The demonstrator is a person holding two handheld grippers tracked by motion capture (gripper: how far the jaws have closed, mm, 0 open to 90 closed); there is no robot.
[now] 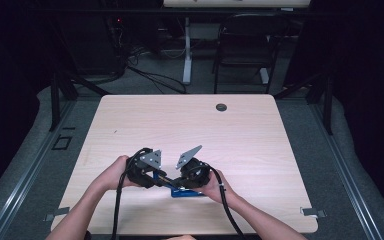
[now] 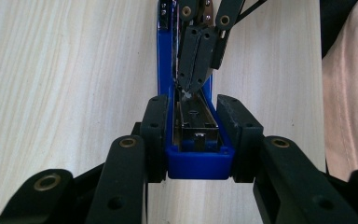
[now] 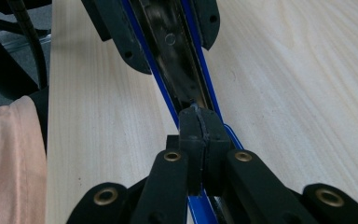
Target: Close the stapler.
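At the near edge of the tabletop (image 1: 130,125), my left tongs (image 2: 193,135) clamp the blue stapler's (image 2: 198,163) end; my right tongs (image 3: 199,133) are pinched together inside its open tray.

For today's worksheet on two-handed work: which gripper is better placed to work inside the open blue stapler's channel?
Right. The right gripper is shut with its tips over the blue stapler channel, while the left gripper clamps the stapler's end, steadying it.
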